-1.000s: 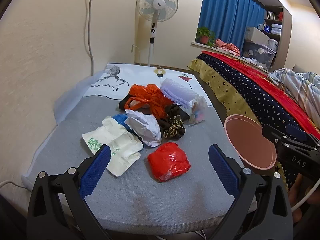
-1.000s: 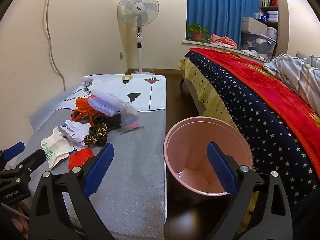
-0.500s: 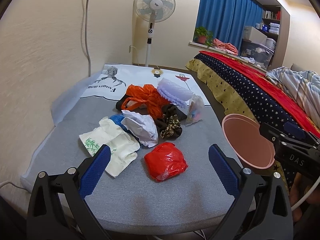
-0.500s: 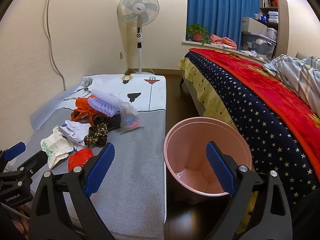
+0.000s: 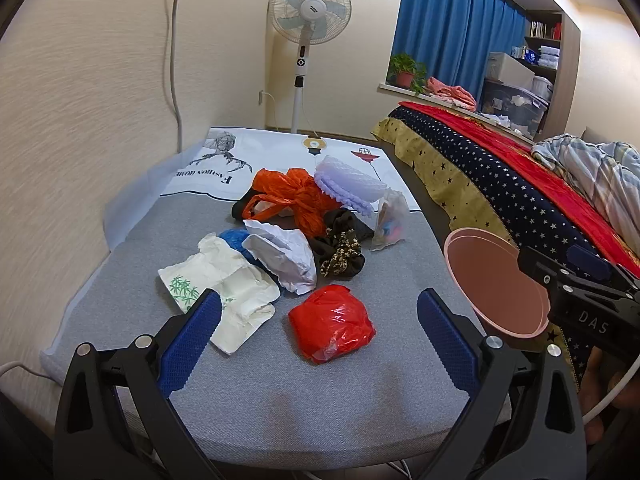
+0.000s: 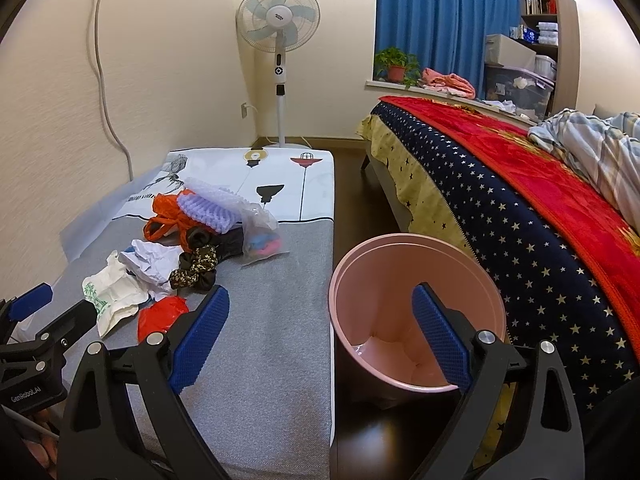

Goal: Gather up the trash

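1. Your left gripper point(image 5: 318, 334) hangs low over the near edge of the grey mat point(image 5: 280, 392), jaws spread wide, gripping nothing; the red plastic wad point(image 5: 332, 328) lies just ahead between them.
2. The trash pile point(image 5: 296, 232) sits mid-mat.
3. Your right gripper point(image 6: 320, 334) is likewise released and empty, beside the mat.
4. Only its view shows the inside of the pink bin point(image 6: 416, 264) on the floor.

This is a home bedroom: a bed point(image 6: 500, 208) with star blanket on the right, a standing fan point(image 6: 279, 32) and blue curtains point(image 6: 432, 24) far.
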Demonstrator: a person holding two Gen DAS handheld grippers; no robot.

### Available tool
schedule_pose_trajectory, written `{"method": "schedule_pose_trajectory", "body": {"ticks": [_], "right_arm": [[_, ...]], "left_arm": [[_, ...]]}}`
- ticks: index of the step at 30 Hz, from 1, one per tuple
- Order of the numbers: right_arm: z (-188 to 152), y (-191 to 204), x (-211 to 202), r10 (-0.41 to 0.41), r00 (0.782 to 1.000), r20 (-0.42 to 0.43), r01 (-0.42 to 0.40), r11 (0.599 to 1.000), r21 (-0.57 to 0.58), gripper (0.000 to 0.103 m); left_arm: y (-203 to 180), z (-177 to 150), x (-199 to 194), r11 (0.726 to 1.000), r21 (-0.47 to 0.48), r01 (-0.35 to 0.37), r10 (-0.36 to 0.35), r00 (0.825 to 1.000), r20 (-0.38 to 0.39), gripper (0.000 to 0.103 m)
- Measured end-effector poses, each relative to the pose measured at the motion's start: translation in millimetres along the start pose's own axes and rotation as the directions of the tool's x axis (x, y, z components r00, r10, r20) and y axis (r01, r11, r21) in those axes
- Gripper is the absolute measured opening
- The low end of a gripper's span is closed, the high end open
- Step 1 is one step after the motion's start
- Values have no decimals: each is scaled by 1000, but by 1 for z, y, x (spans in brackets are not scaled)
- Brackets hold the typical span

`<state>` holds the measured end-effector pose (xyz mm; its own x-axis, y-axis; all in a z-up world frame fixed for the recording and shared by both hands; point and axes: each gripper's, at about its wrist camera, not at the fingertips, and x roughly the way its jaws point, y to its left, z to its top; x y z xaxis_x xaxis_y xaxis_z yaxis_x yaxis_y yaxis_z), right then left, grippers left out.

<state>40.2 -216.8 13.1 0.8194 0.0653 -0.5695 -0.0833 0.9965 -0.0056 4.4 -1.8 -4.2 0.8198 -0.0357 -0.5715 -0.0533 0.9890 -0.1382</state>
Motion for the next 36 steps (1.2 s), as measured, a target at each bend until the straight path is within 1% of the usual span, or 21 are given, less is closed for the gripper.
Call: {"method": "schedule_pose_trajectory", "body": {"ticks": [18, 21, 24, 26, 29, 31, 36], "right_arm": [[0, 3, 1, 7, 1000, 0, -7, 1000, 0, 90], [1, 4, 1, 15, 1000, -5, -15, 1000, 6, 85], [1, 2, 3, 32, 999, -9, -31, 999, 22, 78], [1, -2, 3, 48, 999, -9, -48, 998, 36, 70], [4, -5, 9, 75, 997, -11, -74, 995, 62, 62], [7, -5, 14, 90, 996, -9, -89, 993, 74, 59], [19, 1, 31, 120, 993, 13, -120, 990, 78, 58]], "left_arm": [[0, 0, 0, 1000, 0, 1, -1, 1000, 0, 95], [0, 0, 0, 1000, -1, 0, 0, 1000, -1, 95], [1, -1, 1, 1000, -8, -11, 10, 1000, -10, 94], [0, -1, 0, 1000, -16, -19, 19, 1000, -10, 91], [6, 1, 2, 998, -37, -53, 52, 999, -2, 87], [10, 3, 4, 996, -49, -70, 70, 998, 2, 83], [26, 7, 12, 987, -90, -133, 134, 991, 4, 72]]}}
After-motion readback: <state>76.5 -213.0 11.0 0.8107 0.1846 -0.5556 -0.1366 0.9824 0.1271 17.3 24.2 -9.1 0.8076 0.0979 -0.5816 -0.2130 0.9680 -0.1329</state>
